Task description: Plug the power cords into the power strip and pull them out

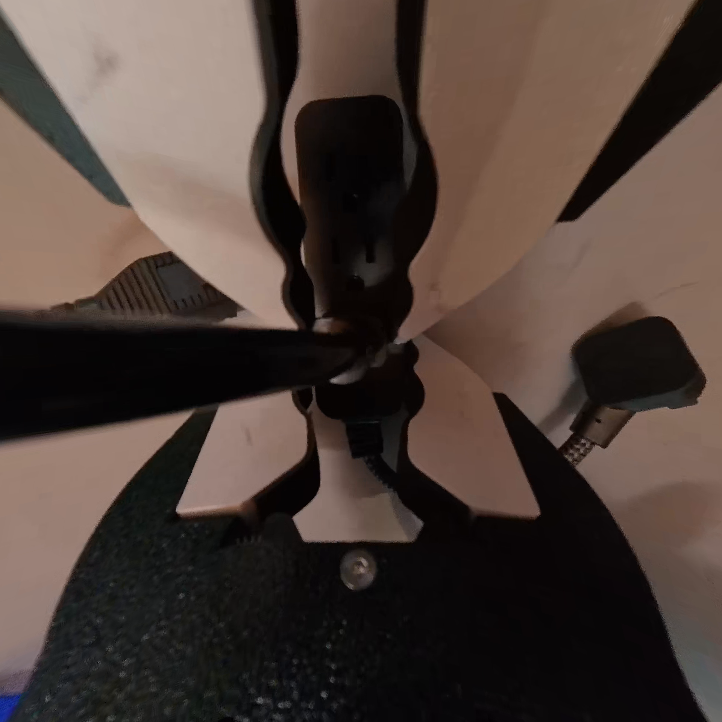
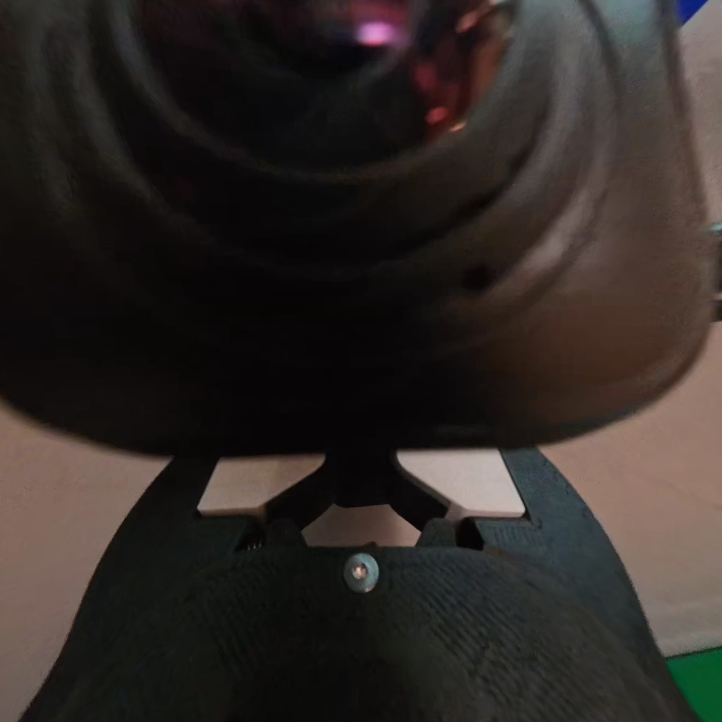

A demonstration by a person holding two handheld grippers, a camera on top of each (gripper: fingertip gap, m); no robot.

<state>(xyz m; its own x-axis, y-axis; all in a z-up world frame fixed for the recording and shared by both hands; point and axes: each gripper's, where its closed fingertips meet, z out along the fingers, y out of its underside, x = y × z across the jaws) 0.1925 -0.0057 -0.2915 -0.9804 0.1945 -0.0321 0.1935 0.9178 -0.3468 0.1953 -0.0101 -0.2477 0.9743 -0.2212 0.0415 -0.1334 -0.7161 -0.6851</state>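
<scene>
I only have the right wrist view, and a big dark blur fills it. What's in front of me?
Observer: The left wrist view shows a black power strip lying between the left gripper's jaws.
Operator: Anything plugged in?
Observer: A black plug with a braided cord sits at the strip's near end; I cannot tell if it is seated.
Operator: Any other cord?
Observer: A second plug lies loose on the table, apart from the strip.

The power strip (image 1: 347, 203) is lying straight ahead on the table (image 1: 508, 156), between the left gripper's fingers (image 1: 269, 218). A plug (image 1: 363, 394) is sitting nearer the camera, and another plug (image 1: 640, 367) is lying well right.
</scene>
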